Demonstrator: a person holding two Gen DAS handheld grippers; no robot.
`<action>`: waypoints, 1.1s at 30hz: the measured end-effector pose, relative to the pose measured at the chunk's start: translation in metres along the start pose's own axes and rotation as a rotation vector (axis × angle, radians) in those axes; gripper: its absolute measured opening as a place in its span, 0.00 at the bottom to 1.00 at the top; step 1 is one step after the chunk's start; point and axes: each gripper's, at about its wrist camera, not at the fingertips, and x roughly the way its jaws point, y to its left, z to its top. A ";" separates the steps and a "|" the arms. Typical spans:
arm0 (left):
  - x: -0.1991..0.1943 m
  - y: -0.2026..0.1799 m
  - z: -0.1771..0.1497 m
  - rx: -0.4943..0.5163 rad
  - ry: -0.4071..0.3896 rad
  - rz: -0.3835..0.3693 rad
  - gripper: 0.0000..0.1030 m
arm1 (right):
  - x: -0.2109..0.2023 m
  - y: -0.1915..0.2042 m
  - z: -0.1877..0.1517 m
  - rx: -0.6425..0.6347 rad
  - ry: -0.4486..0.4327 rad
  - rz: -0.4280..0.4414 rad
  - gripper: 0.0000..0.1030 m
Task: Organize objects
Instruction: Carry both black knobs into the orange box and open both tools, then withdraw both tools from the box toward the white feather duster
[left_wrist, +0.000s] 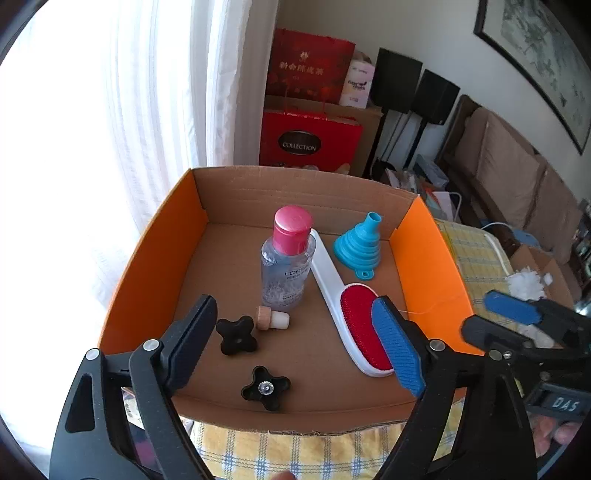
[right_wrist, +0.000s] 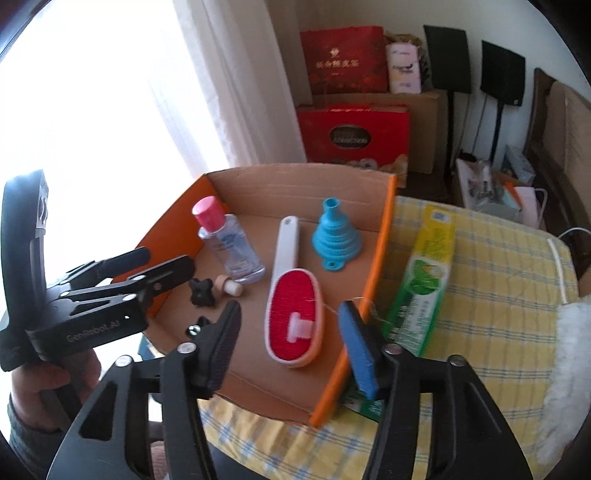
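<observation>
An open cardboard box with orange side walls (left_wrist: 147, 266) (right_wrist: 380, 251) lies on a yellow checked cloth. Inside stand a clear bottle with a pink cap (left_wrist: 286, 266) (right_wrist: 229, 247) and a blue folding funnel (left_wrist: 360, 245) (right_wrist: 334, 236). A white lint brush with a red pad (left_wrist: 351, 314) (right_wrist: 291, 295) lies there too, with a small pale T-shaped piece (right_wrist: 301, 326) on its pad. Two black star knobs (left_wrist: 236, 334) (left_wrist: 265, 387) and a cork stopper (left_wrist: 273, 317) rest near the front. My left gripper (left_wrist: 293, 301) hovers open above the knobs. My right gripper (right_wrist: 290, 306) is open over the brush pad, holding nothing.
A green carton (right_wrist: 421, 288) lies on the cloth right of the box, with a white fluffy duster (right_wrist: 565, 350) beyond it. Red gift bags (left_wrist: 310, 140), black speakers and a sofa stand behind. A bright curtained window fills the left.
</observation>
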 end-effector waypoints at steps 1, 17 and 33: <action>-0.001 -0.001 -0.001 0.001 -0.004 0.003 0.83 | -0.003 -0.002 -0.001 0.000 -0.006 -0.014 0.67; -0.019 -0.044 -0.011 0.094 -0.042 -0.026 1.00 | -0.038 -0.035 -0.014 0.036 -0.037 -0.092 0.96; -0.019 -0.082 -0.018 0.095 -0.023 -0.100 1.00 | -0.056 -0.082 -0.034 0.115 -0.024 -0.175 1.00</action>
